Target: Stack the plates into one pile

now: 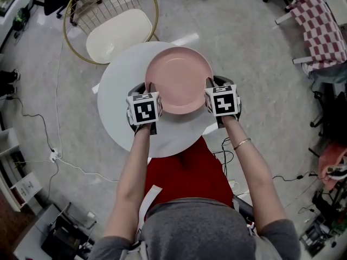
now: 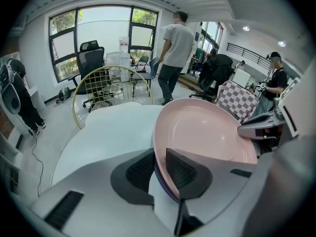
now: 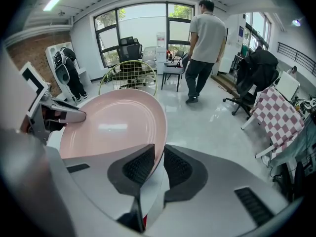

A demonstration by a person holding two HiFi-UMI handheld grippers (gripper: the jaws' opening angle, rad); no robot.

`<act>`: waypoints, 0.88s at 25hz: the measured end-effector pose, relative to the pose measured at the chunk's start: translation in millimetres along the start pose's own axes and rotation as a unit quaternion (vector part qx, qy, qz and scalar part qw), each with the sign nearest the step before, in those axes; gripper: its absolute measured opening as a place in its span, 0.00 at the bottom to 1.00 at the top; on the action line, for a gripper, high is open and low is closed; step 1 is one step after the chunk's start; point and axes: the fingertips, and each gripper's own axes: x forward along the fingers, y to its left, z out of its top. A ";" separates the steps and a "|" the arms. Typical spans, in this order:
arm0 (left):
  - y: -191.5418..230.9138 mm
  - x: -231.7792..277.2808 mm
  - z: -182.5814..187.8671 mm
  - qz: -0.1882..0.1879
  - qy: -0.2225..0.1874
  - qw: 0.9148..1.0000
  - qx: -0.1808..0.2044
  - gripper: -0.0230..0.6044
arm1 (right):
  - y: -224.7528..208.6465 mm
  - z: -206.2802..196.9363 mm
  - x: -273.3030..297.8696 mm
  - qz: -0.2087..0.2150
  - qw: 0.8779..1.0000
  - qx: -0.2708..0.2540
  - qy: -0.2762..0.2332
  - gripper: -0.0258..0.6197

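Observation:
A pink plate lies over the round white table, between my two grippers. My left gripper is at its left rim and my right gripper at its right rim. In the left gripper view the pink plate has its rim between the jaws of the left gripper. A gap shows beside the outer pad, so the left gripper is open. A bluish-purple rim shows just under the pink one. In the right gripper view the right gripper is shut on the pink plate.
A gold wire chair with a cream seat stands behind the table. A checked cloth on a chair is at the far right. A person walks on the floor beyond. Cables trail on the floor at the left.

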 end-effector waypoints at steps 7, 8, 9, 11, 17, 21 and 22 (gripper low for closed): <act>-2.0 1.5 -1.8 0.005 -0.005 1.000 0.018 0.17 | 0.7 -3.7 2.8 -0.007 1.000 -0.010 0.004 0.14; -1.6 1.6 -1.8 0.006 -0.005 1.000 0.019 0.17 | 1.3 -3.4 3.0 -0.008 1.000 -0.011 0.004 0.14; -1.2 1.5 -1.6 0.006 -0.005 1.000 0.020 0.18 | 1.7 -3.1 3.1 -0.009 1.000 -0.011 0.003 0.14; -1.3 1.5 -1.0 0.008 -0.005 1.000 0.022 0.18 | 1.4 -2.7 3.0 -0.010 1.000 -0.011 0.002 0.14; 1.8 -0.3 -0.8 0.026 -0.006 0.999 0.039 0.18 | 0.8 -1.1 1.9 -0.017 1.000 -0.015 -0.007 0.14; 5.5 -1.4 -3.9 0.029 -0.006 0.999 0.035 0.18 | 2.2 -2.5 0.2 -0.016 1.000 -0.014 -0.009 0.14; 6.4 -2.3 -3.7 0.030 -0.006 0.999 0.034 0.18 | 2.9 -2.6 -0.8 -0.015 1.000 -0.014 -0.010 0.14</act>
